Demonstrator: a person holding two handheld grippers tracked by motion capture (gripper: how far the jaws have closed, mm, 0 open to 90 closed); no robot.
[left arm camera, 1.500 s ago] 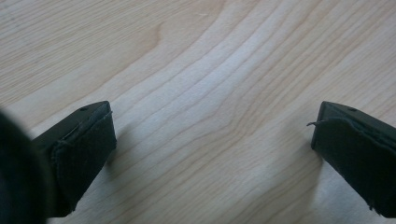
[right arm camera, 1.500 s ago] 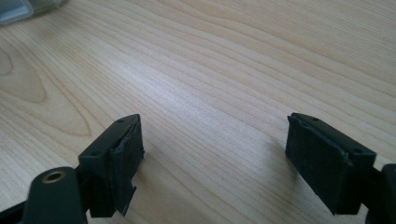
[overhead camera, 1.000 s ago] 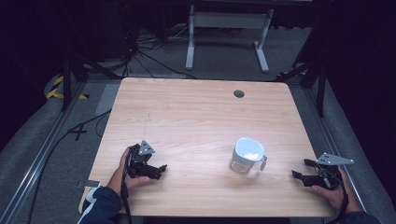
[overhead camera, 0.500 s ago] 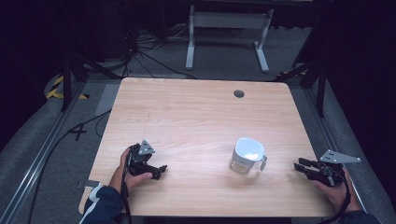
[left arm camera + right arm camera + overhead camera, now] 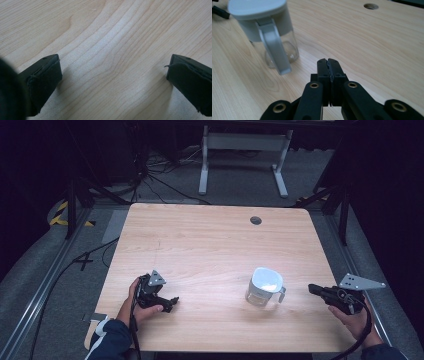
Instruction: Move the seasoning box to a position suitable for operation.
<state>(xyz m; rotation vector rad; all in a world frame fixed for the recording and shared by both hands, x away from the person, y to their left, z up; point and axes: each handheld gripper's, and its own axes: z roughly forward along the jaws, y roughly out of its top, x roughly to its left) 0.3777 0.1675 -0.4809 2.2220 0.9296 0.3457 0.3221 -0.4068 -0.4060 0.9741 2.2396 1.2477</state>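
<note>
With handle turned toward the right edge of the table (image 5: 200, 235), lidded jug (image 5: 263, 287) upright, near the front edge. Right gripper (image 5: 316, 289) just beside, jaws together, nothing held: approach step. Left gripper (image 5: 172, 303) idle, jaws apart. Next: parting jaws, closing on handle (image 5: 273, 48).

Clear glass jug (image 5: 274, 47), matt wood table (image 5: 200, 245)

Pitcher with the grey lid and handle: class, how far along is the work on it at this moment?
Barely started. The pitcher stands upright on the table, lid on, untouched. The right gripper is beside its handle, apart from it, jaws closed with nothing between them. The left gripper rests on the wood, jaws wide apart. Opening the right jaws, reaching the handle and gripping it are all left.
</note>
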